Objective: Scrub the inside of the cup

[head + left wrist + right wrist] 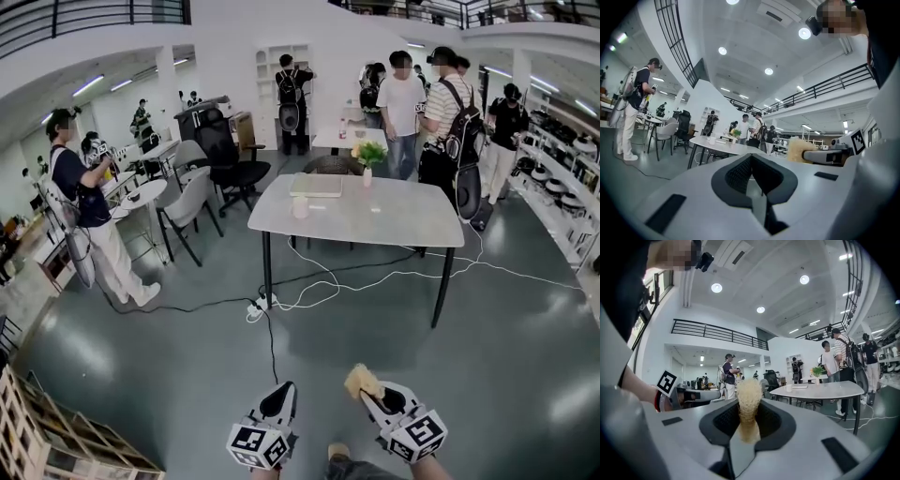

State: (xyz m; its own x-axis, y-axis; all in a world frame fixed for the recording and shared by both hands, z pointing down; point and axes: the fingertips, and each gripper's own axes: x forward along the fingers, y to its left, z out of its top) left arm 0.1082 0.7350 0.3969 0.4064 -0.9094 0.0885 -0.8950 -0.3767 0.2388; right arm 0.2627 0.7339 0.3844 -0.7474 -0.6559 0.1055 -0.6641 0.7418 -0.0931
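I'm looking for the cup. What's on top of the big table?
A pale cup, a flat pale object and a small flower vase. The cup's inside cannot be seen from here.

Open grey floor stretches ahead to a table at 12 o'clock. White cables trail around its legs. Chairs and a standing person crowd 10 o'clock. A wooden rack sits at 8 o'clock.
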